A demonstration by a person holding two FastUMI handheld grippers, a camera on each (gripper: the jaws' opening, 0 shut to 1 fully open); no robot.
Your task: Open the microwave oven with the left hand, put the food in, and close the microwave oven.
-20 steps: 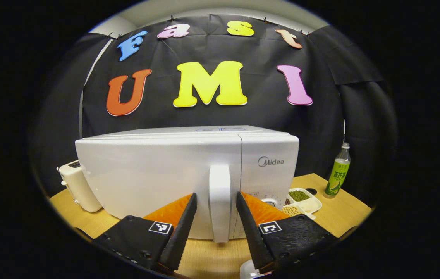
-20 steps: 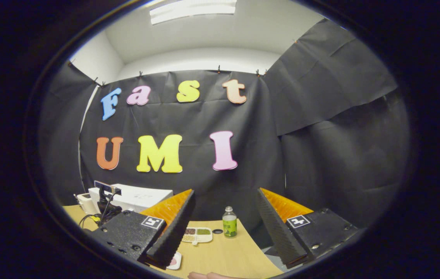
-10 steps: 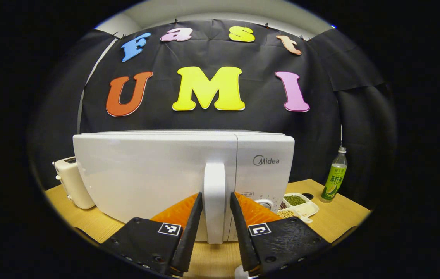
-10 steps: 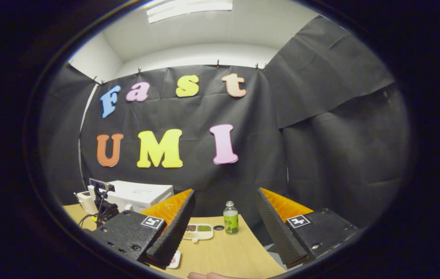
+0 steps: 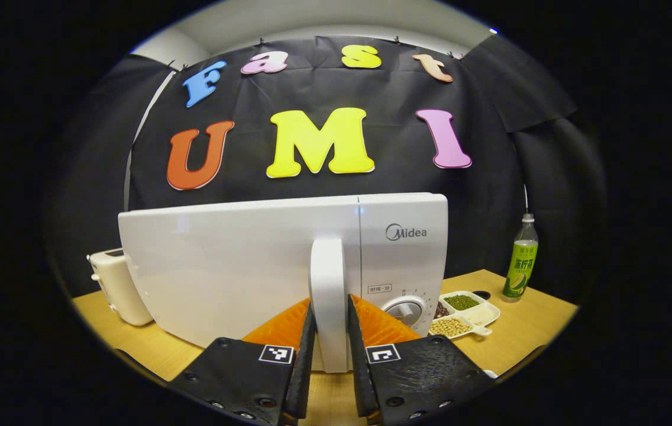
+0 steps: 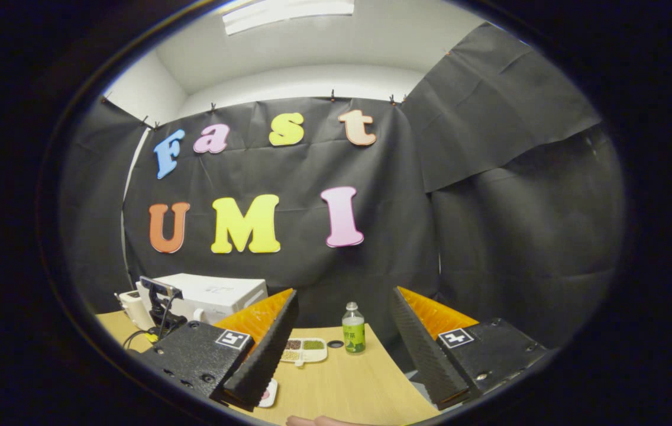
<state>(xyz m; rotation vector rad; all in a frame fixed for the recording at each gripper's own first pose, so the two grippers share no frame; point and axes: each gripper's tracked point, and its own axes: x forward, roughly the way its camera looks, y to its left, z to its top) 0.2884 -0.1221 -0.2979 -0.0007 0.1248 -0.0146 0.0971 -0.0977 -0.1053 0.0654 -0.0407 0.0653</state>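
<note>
The white microwave (image 5: 241,266) stands on the wooden table with its door flat against the body. My left gripper (image 5: 329,307) is shut on the door's vertical white handle (image 5: 328,266), one finger pressing each side. In the right gripper view the microwave (image 6: 217,293) sits far left, with the left gripper's black body (image 6: 161,305) in front of it. My right gripper (image 6: 344,294) hangs open over the table, holding nothing. A small white plate with something pink (image 6: 267,394) peeks out beside its left finger (image 6: 265,349), mostly hidden.
A divided white tray of beans (image 5: 465,310) lies right of the microwave, with a green-labelled bottle (image 5: 520,260) beyond it. A cream toaster (image 5: 116,285) stands to the left. The tray (image 6: 305,349), bottle (image 6: 354,337) and part of a hand (image 6: 318,421) appear in the right gripper view.
My left gripper's fingers have come together from either side of the door handle until they press on it. The right gripper has barely shifted and stays open.
</note>
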